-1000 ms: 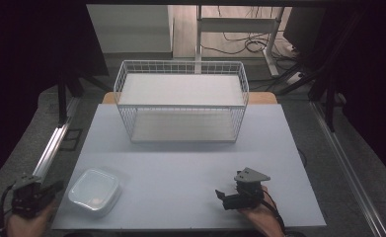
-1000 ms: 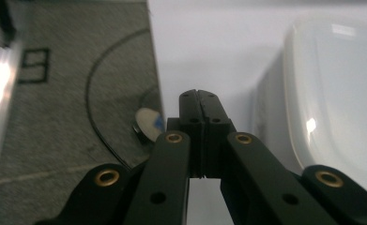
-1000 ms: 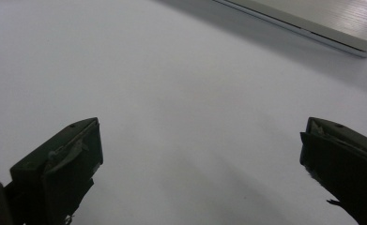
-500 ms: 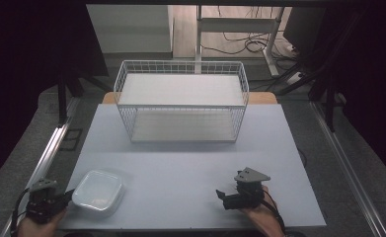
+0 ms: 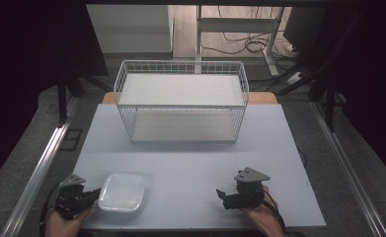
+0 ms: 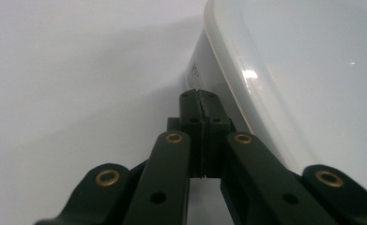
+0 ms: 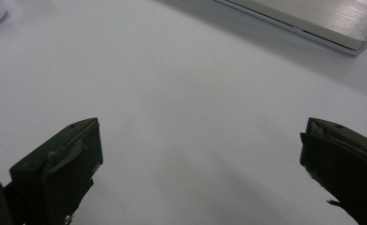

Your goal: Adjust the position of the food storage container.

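Listing what we have on the pale grey tabletop (image 5: 190, 163), item by item.

Item 1: shallow, translucent white plastic container w/ rounded corners (image 5: 122, 192), sitting flat at the near-left part of the table, well short of the white wire basket (image 5: 180, 106) at the far side. Roughly square, so no real long axis to speak of; its rim runs diagonally across the left gripper view (image 6: 284, 93).

Item 2: left gripper (image 5: 89, 195), black, jaws pressed together w/ nothing between them. Tips sit right at the container's left wall, just under the rim; in the left gripper view (image 6: 199, 101) they look to be touching the wall, though we can't rule out a hair of gap. Container lies directly ahead of the tips, toward table centre.

Item 3: right gripper (image 5: 225, 197), black, grey plate on top, jaws spread wide over bare table (image 7: 200, 154), holding nothing. Well apart from the container.

We judge the left hand is the nearer by far, and the closed tips are set to push the container sideways, not grasp it. Any nudge would send it rightward.
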A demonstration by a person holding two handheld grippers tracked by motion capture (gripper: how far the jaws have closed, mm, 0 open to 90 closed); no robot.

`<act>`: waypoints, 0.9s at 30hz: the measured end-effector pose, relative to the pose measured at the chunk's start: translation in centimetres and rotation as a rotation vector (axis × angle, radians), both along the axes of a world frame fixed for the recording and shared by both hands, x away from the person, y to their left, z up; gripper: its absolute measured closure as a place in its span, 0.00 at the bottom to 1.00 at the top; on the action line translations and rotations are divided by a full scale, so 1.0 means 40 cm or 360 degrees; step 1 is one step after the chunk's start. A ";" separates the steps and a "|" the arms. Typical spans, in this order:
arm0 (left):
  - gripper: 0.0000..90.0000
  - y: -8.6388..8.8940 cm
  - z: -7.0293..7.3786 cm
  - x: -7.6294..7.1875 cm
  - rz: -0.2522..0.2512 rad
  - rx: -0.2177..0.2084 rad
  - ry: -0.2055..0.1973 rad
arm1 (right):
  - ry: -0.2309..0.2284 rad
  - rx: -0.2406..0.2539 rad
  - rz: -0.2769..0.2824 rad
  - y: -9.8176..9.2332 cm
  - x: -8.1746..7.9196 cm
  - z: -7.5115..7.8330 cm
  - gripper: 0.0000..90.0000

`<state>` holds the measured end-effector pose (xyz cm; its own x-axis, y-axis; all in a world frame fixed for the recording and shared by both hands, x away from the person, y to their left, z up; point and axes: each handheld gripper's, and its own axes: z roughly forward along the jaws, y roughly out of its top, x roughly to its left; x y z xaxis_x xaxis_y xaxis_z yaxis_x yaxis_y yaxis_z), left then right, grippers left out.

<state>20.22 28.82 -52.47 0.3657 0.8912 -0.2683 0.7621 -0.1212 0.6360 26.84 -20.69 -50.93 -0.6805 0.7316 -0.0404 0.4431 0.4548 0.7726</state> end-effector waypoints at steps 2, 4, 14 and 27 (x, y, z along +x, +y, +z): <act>1.00 -0.020 -0.001 0.004 -0.0038 -0.0011 0.0002 | 0.0002 0.0000 -0.0001 0.001 0.000 -0.001 0.00; 1.00 -0.039 -0.001 0.008 -0.0078 -0.0011 0.0005 | 0.0005 -0.0009 -0.0002 0.002 -0.001 -0.001 0.00; 1.00 -0.096 -0.009 -0.011 -0.0210 0.0048 0.0058 | 0.0007 -0.0017 0.0004 0.001 -0.002 -0.001 0.00; 1.00 -0.169 -0.006 -0.066 -0.0393 0.0055 0.0095 | 0.0010 -0.0030 0.0013 0.002 -0.002 -0.001 0.00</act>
